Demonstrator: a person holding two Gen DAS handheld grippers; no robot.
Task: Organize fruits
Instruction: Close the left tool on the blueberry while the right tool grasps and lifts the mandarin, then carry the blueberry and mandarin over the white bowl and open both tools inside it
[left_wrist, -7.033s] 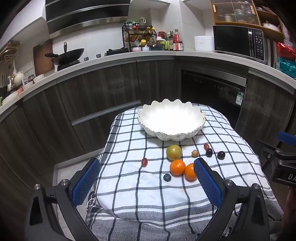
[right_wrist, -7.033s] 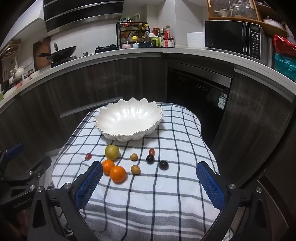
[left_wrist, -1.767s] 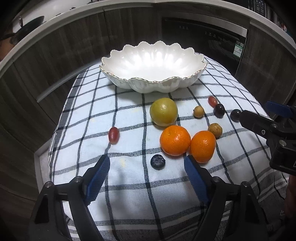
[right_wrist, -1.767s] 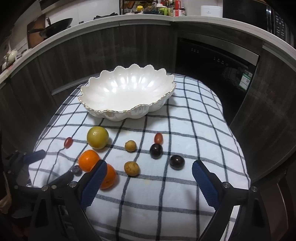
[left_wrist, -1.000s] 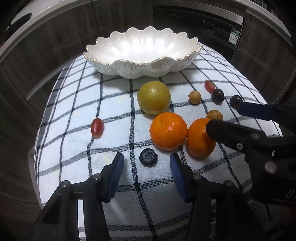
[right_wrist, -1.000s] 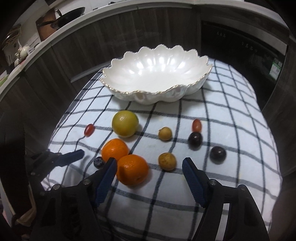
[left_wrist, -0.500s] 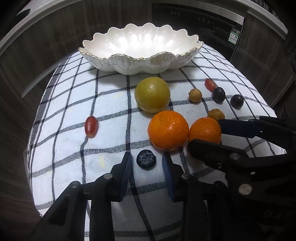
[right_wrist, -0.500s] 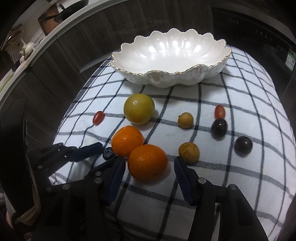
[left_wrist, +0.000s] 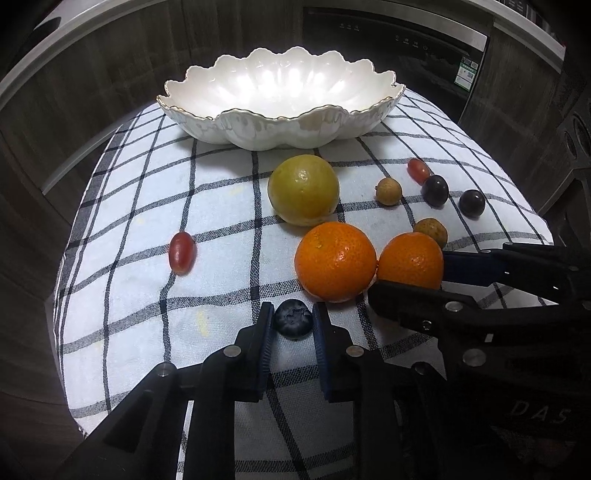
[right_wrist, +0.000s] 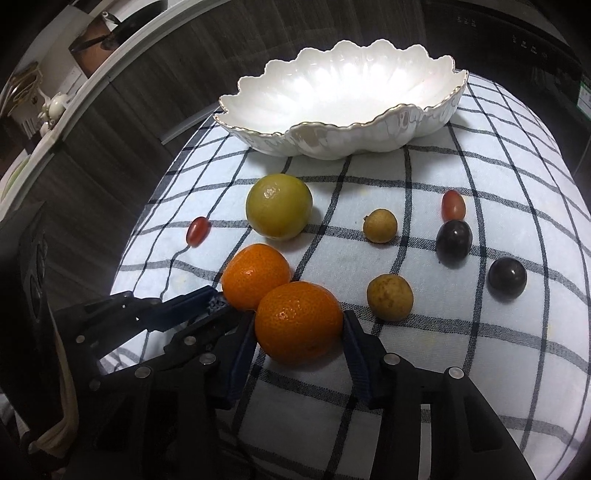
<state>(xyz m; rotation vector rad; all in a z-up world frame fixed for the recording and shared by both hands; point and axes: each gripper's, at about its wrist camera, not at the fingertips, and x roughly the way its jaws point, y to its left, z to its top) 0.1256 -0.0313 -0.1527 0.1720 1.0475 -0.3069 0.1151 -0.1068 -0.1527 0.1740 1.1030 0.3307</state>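
Observation:
A white scalloped bowl (left_wrist: 258, 129) stands empty at the far side of a checked cloth (left_wrist: 129, 199); it also shows in the right wrist view (right_wrist: 369, 136). My left gripper (left_wrist: 293, 325) is shut on a blueberry (left_wrist: 293, 318) that rests on the cloth. My right gripper (right_wrist: 299, 328) is shut on an orange (right_wrist: 299, 321), also on the cloth. A second orange (right_wrist: 255, 275) touches it. A yellow-green citrus (right_wrist: 279, 206), two red grapes (right_wrist: 198, 230), two dark grapes (right_wrist: 453, 238) and two tan longans (right_wrist: 389, 297) lie around.
The cloth-covered table drops off on all sides. Dark wooden cabinets (left_wrist: 92, 92) and an oven front (left_wrist: 399, 44) stand behind it. A counter with a pan (right_wrist: 110, 33) runs along the far left.
Both grippers moved down and forward and closed. The left one closed on the blueberry, the right one on the nearer orange.

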